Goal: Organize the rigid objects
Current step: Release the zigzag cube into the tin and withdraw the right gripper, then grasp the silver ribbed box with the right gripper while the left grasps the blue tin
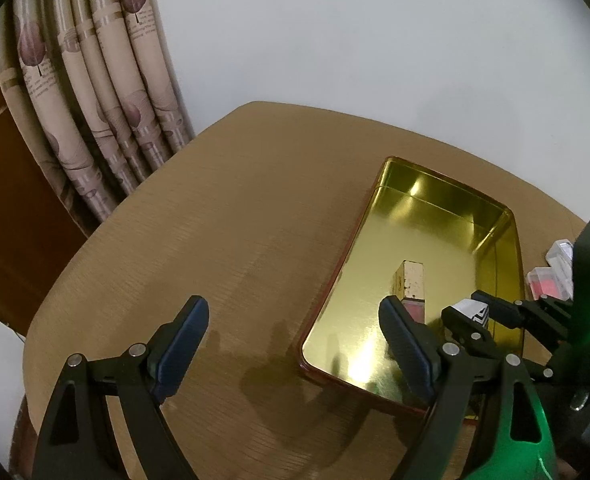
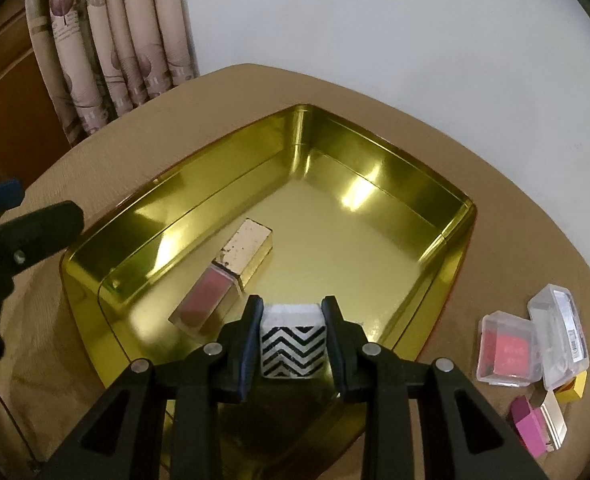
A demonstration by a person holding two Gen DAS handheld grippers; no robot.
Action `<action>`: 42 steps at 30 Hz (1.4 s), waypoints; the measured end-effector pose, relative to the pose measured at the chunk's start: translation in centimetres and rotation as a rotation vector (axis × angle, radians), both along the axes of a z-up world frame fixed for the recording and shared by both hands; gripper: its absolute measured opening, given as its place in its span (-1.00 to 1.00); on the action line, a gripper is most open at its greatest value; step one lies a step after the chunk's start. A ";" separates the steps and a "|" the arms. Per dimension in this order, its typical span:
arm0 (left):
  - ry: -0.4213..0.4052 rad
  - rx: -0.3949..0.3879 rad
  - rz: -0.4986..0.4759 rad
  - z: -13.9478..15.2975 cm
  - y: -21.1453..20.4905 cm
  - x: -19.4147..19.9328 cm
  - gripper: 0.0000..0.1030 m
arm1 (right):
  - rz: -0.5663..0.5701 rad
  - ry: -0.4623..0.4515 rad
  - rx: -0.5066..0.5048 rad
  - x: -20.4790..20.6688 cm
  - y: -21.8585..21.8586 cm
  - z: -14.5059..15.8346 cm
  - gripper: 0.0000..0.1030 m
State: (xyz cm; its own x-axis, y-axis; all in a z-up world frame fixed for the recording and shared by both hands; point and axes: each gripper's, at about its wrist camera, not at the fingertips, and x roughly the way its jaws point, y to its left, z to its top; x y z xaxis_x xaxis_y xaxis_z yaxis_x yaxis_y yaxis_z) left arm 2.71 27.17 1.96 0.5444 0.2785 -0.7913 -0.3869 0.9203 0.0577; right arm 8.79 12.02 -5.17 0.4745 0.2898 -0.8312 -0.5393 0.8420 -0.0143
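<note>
The right gripper (image 2: 293,312), low in the frame, has its jaws clamped on a zigzag-patterned block (image 2: 291,344) over the gold tin (image 2: 379,168), beside a lipstick tube (image 2: 223,276). The left gripper (image 1: 295,344) hangs with jaws spread, gripping nothing, above the bench (image 1: 215,220).

wall (image 1: 335,40): plain white | curtain (image 1: 95,100): patterned, pleated | table (image 1: 215,220): tan | wood panel (image 1: 11,208): brown

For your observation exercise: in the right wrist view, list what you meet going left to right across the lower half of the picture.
Left gripper → pink lip gloss tube in the gold tin → zigzag-patterned block clamped by the right gripper → clear case with red contents → clear barcoded case.
</note>
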 end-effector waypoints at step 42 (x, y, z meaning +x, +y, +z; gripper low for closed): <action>0.072 0.035 -0.516 -0.5 -21.5 0.2 0.70 | -0.030 -0.055 -0.058 -2.0 -27.1 0.0 -0.36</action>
State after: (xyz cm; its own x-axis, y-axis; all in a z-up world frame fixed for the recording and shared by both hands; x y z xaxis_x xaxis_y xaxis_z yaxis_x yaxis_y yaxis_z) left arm 2.86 5.64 1.47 0.5625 0.0158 -0.8266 0.1222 0.9873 0.1020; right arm 6.80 -15.04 -5.17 0.5273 0.2268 -0.8189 -0.5114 0.8544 -0.0927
